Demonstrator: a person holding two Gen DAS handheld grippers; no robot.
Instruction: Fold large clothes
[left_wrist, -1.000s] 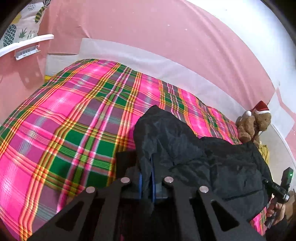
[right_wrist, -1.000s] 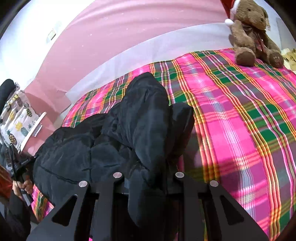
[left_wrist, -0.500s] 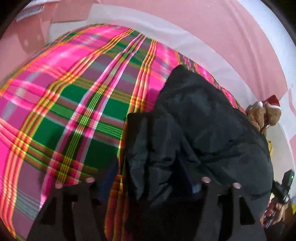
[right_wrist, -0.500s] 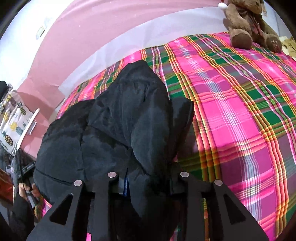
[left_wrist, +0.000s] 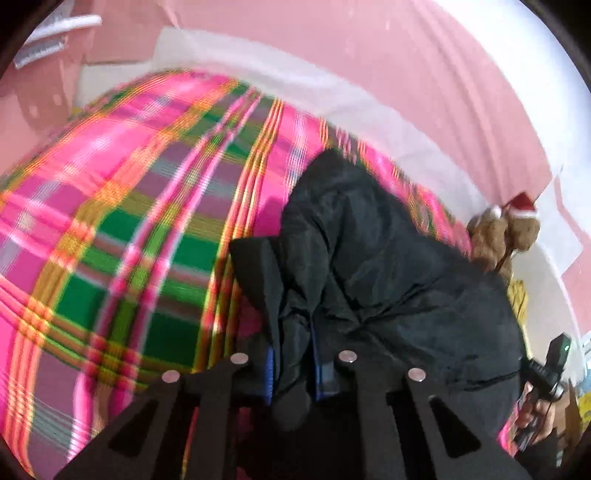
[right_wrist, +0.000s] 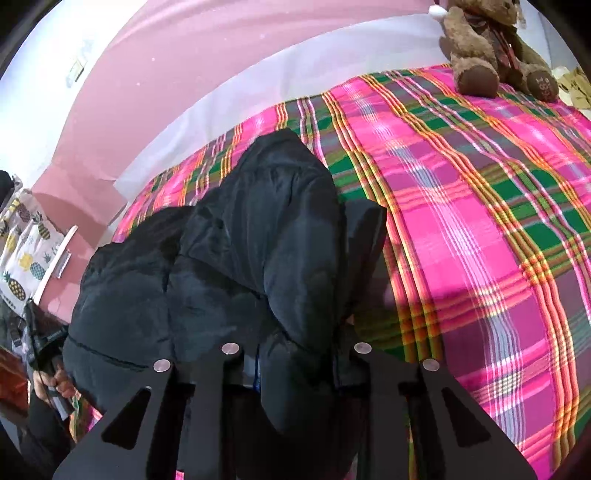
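Note:
A black padded jacket (left_wrist: 388, 280) lies bunched on a bed with a pink and green plaid cover (left_wrist: 122, 229). My left gripper (left_wrist: 291, 369) is shut on a fold of the jacket, with fabric pinched between its blue pads. In the right wrist view the jacket (right_wrist: 236, 258) fills the left and middle. My right gripper (right_wrist: 295, 369) is shut on another fold of the jacket, which hangs over and hides the fingertips. The plaid cover (right_wrist: 480, 221) stretches to the right.
A brown teddy bear with a red Santa hat (left_wrist: 506, 229) sits at the far edge of the bed; it also shows in the right wrist view (right_wrist: 491, 48). A pink wall (right_wrist: 184, 74) runs behind the bed. A pineapple-print cloth (right_wrist: 26, 258) hangs at the left.
Both grippers have kept their hold on the jacket. The left gripper has swung over the bed and the jacket has shifted right in its view. The right gripper has moved slightly forward.

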